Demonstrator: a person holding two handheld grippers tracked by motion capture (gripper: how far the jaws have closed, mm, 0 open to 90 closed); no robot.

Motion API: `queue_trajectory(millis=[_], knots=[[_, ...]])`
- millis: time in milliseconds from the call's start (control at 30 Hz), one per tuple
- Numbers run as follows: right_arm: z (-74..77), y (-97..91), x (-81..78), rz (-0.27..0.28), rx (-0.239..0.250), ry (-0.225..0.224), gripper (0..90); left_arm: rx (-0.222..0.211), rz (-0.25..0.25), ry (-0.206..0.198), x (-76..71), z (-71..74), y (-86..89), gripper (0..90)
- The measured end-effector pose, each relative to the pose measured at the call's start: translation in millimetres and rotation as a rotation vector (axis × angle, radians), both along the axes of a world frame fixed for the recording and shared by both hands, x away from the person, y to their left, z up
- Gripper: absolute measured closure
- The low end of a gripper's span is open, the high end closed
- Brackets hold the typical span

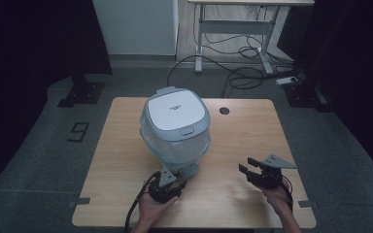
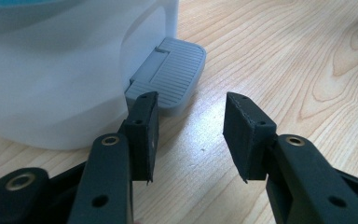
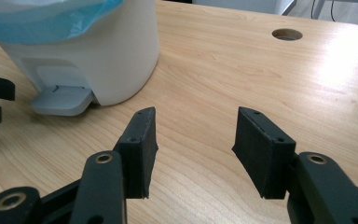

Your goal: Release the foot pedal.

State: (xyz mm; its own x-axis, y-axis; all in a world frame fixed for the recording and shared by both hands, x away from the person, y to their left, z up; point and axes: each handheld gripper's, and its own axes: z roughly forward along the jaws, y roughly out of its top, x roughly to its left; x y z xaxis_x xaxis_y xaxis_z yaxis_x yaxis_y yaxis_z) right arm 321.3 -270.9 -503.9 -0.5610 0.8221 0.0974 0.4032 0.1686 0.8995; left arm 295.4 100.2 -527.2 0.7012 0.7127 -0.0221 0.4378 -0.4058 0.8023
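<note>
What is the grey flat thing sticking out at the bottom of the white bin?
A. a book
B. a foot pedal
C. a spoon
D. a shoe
B. The grey ribbed pedal juts out from the base of the white bin, low on the table, just ahead of the left gripper, whose jaws stand apart with nothing between them.

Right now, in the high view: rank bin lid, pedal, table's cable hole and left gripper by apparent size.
1. bin lid, by far the largest.
2. left gripper.
3. pedal, partly hidden under the bin, so its rank against the gripper is unsure.
4. cable hole, smallest.
</note>
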Motion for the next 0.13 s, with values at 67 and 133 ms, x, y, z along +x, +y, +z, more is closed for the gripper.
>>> queue_trajectory(millis=[67,133], knots=[[-1.8,-0.5,-0.4,0.000,0.008,0.001,47.5,-0.004,0.000,0.003,0.4,-0.1,0.5,55.7],[-2.9,-0.3,-0.6,0.002,0.006,-0.003,47.2,-0.005,0.000,0.003,0.4,-0.3,0.5,55.4]])
